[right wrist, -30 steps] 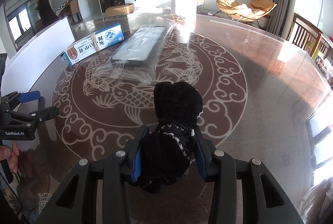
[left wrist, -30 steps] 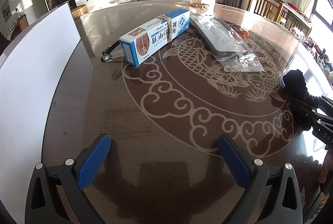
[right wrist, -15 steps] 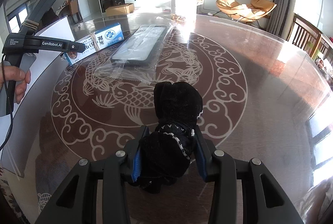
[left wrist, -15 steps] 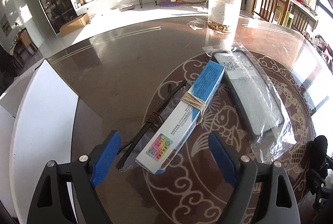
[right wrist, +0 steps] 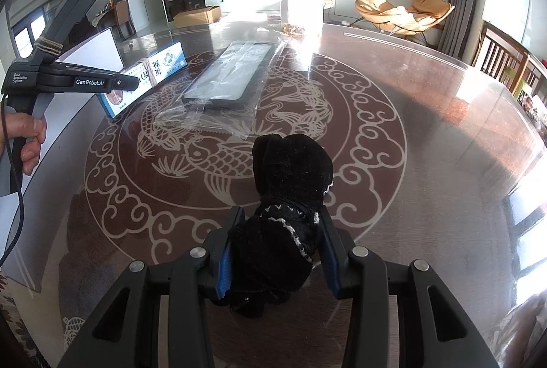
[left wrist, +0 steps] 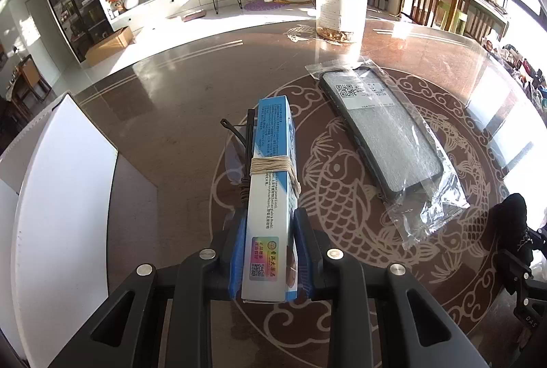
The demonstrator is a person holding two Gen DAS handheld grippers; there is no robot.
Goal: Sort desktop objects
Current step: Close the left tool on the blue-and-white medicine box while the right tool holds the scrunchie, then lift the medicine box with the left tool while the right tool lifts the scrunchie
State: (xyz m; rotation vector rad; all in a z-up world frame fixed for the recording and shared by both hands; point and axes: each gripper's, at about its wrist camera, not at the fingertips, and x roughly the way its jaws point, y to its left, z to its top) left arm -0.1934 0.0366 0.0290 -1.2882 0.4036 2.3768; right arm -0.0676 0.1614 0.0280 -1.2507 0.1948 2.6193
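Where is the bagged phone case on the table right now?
In the left wrist view the bagged phone case lies flat on the table's fish medallion, right of the blue-and-white box and in front of the clear jar.

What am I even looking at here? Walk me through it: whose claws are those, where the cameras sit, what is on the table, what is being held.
No robot: a person holds a two-finger tool in each hand, and each tool carries a wide-angle camera looking along its fingers.

The left tool's view shows the left gripper, whose jaws have just been closing, clamped on the near end of a blue-and-white box tied with string. The right tool's view shows the right gripper squeezing a black sock bundle.

On the patterned round table also lie a phone case in a clear bag, a clear jar, and a white board at its left edge.
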